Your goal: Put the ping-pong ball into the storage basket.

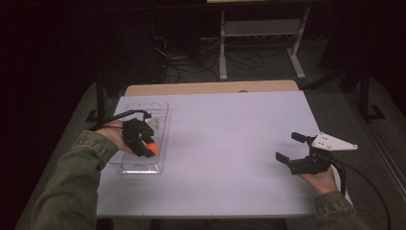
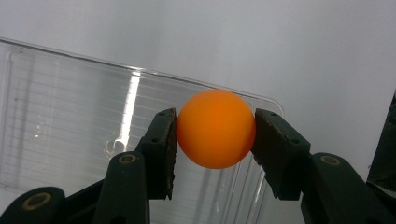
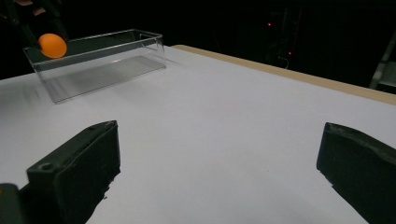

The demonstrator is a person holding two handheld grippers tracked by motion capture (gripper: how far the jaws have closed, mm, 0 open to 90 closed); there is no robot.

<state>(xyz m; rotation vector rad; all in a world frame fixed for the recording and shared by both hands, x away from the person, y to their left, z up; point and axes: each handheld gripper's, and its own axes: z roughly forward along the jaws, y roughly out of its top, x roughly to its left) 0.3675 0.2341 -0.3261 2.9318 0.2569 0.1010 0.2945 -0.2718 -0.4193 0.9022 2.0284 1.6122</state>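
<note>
My left gripper [image 1: 149, 147] is shut on an orange ball [image 2: 215, 129], with both black pads pressed against its sides. It holds the ball [image 1: 152, 147] above a clear plastic box [image 1: 143, 165] at the table's left side; the ball [image 3: 52, 45] hangs over the box's near end. The box [image 2: 70, 107] looks empty beneath the ball. At the right side of the table my right gripper [image 1: 289, 147] stands wide open, low over the white surface, with nothing between its jaws [image 3: 215, 172].
The white tabletop [image 1: 230, 143] spreads between the two grippers. A tan strip [image 1: 210, 87] runs along its far edge. Beyond it, on the dark floor, stand a metal frame [image 1: 261, 43] and loose cables [image 1: 191, 62]. A cable [image 1: 368, 187] trails from the right gripper.
</note>
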